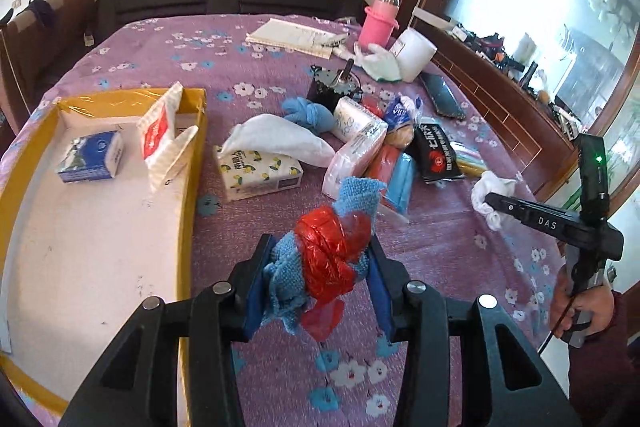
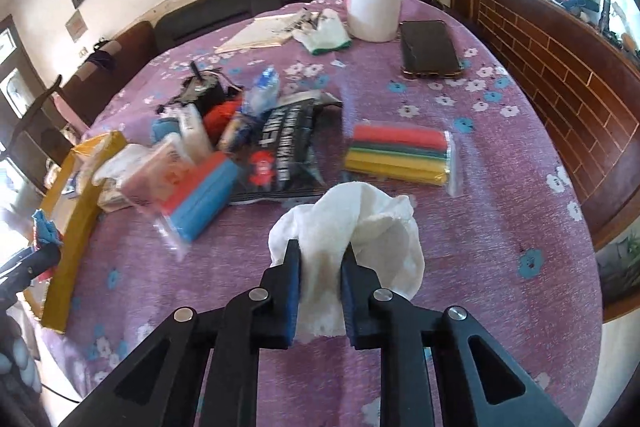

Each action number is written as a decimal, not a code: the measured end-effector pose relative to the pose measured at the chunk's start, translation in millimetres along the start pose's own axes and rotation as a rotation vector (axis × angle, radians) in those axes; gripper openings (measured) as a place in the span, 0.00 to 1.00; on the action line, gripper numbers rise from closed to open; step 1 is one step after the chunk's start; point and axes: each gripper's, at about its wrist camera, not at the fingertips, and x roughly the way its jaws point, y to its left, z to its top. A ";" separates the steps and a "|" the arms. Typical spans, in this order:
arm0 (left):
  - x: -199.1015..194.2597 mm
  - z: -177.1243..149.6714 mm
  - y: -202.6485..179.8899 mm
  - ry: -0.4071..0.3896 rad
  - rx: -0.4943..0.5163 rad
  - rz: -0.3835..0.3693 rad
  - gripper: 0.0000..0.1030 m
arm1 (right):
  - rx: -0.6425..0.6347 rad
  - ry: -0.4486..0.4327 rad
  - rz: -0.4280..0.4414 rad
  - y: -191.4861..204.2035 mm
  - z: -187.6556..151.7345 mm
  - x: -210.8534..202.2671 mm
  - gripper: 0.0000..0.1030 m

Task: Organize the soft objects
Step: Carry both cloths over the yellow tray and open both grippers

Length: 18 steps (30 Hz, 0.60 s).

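Observation:
My left gripper is shut on a blue cloth bundle tied with red plastic, held above the purple tablecloth just right of the yellow-rimmed box. The box holds a blue tissue pack and a red-and-white pack. My right gripper is shut on a white cloth near the table's right front; it also shows in the left wrist view. A pile of soft packs lies mid-table: lemon tissue box, white towel, blue knotted cloth, sponges.
A black snack bag, phone, white jar, pink flask, notebook and white glove lie farther back. A dark sofa runs behind the table; a wooden cabinet stands to the right.

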 end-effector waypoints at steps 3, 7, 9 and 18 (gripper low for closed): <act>-4.3 -3.0 -1.2 -0.018 0.001 0.035 0.41 | -0.019 -0.010 0.007 10.2 -2.5 -6.5 0.19; -12.1 -5.6 2.6 -0.034 -0.003 0.097 0.42 | -0.062 -0.025 0.026 30.2 -4.6 -15.7 0.19; -17.8 -5.7 6.7 -0.046 -0.010 0.135 0.42 | -0.085 -0.031 0.045 43.8 -4.8 -19.9 0.19; -48.6 3.8 55.1 -0.100 -0.067 0.306 0.42 | -0.213 -0.015 0.160 126.4 1.6 -16.2 0.19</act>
